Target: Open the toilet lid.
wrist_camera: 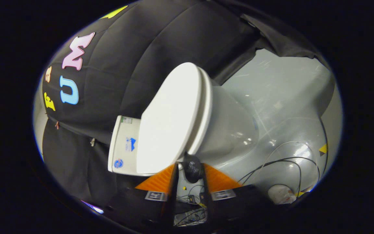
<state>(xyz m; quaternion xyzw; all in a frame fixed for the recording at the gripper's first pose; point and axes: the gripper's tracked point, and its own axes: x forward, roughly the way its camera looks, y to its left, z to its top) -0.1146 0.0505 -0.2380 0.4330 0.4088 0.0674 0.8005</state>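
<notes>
Seemingly nothing is opened yet: the lid (170, 120) lies flat against the seat (205, 113), so lifting is all still to do. It is a smooth white oval with a thin rim, glossy and unmarked, on a white bowl (230, 133) with the tank (123, 146) behind its hinge end. The gripper (189, 167) sits at the lid's side edge, its fingers (161, 180) narrowly apart with a small dark part between them; whether they pinch the edge I cannot tell. Cables (284, 162) trail over the grey floor (281, 97) beyond.

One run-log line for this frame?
white oval plastic toilet lid: closed | tongs: open, at lid edge, around small black knob | grey floor
</notes>
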